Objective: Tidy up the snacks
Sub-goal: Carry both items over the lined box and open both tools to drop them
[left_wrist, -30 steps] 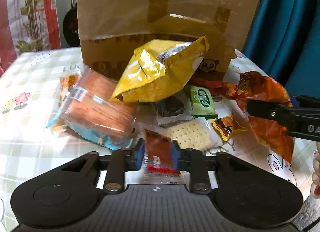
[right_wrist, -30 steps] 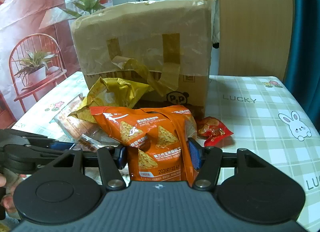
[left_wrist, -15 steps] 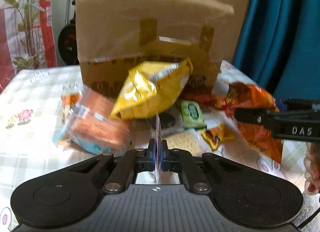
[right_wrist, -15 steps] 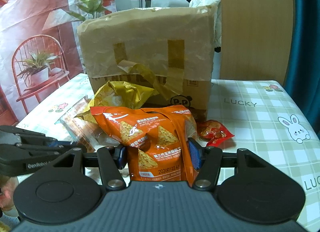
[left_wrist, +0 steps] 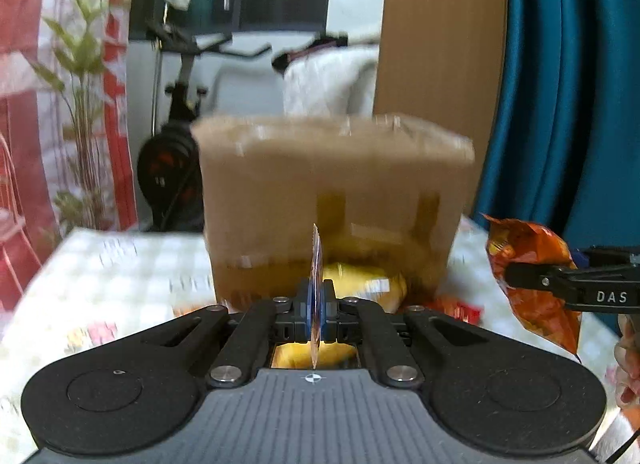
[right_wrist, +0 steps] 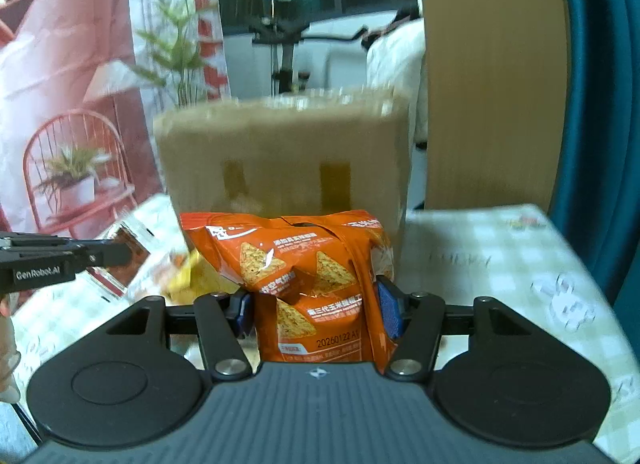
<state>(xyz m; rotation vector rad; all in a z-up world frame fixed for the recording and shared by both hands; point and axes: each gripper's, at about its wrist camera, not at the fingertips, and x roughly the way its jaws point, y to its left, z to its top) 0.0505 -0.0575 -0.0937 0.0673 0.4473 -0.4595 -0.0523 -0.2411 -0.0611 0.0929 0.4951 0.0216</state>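
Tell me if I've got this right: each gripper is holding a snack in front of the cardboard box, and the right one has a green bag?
Not quite: the bag in the right gripper is orange, as the right wrist view shows. The left gripper pinches a thin packet before the cardboard box.

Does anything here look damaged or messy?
The cardboard box looks battered: its top edge sags unevenly and tape patches show on its front. A yellow bag lies against its base. The orange chip bag is dented where the right gripper squeezes it.

Black gripper (left_wrist: 316, 306), blue pads (right_wrist: 387, 306), silver screws
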